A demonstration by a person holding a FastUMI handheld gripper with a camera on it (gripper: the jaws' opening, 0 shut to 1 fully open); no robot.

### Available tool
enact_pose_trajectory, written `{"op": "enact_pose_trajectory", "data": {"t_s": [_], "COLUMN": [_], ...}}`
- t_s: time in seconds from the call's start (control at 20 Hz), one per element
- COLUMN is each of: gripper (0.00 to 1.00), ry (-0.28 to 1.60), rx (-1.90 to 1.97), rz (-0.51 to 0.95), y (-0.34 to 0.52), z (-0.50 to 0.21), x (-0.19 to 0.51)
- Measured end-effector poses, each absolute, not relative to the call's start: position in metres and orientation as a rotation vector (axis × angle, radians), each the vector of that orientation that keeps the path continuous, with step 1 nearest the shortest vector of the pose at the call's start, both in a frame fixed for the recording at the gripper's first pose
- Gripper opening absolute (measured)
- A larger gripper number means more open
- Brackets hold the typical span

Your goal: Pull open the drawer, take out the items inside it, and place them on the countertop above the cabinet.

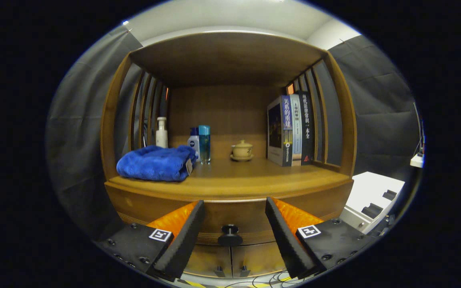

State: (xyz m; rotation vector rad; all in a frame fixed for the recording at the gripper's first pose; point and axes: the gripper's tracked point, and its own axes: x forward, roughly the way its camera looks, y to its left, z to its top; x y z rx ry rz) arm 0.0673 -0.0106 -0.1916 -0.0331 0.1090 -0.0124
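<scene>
A wooden cabinet stands ahead of me, its drawer (230,218) shut flush below the countertop (234,180). The drawer's round dark knob (229,236) sits between my two fingers, a short way beyond them. My gripper (234,214) is open, with nothing held; its fingers (186,236) flank the knob without touching it. On the countertop lie a folded blue towel (154,163), a white pump bottle (161,133), a small white-and-blue bottle (193,142), a tall blue bottle (204,144), a lidded tan teacup on a saucer (241,151), and upright books (290,130). The drawer's contents are hidden.
Slatted wooden sides and a top board close in the shelf space above the countertop. Two lower cabinet doors with small handles (230,271) sit under the drawer. A white box (374,200) stands to the cabinet's right. Cables lie on the floor below.
</scene>
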Motion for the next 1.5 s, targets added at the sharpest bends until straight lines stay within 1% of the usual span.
{"op": "enact_pose_trajectory", "data": {"t_s": [0.4, 0.65, 0.75, 0.95, 1.05, 1.1, 1.25, 1.5], "gripper": [0.99, 0.76, 0.66, 0.47, 0.43, 0.38, 0.38, 0.38], "ry": [0.203, 0.244, 0.229, 0.222, 0.249, 0.260, 0.279, 0.276], "rx": [0.044, 0.086, 0.116, 0.057, 0.097, 0.103, 0.046, 0.048], "rz": [-0.011, -0.002, -0.002, -0.005, -0.017, -0.021, -0.032, -0.037], "y": [-0.016, -0.016, -0.013, -0.014, -0.015, -0.016, -0.016, -0.017], "z": [-0.246, -0.265, -0.264, -0.264, -0.264, -0.268, -0.268, -0.267], "x": [0.082, 0.087, 0.090, 0.089, 0.088, 0.089, 0.084, 0.051]}}
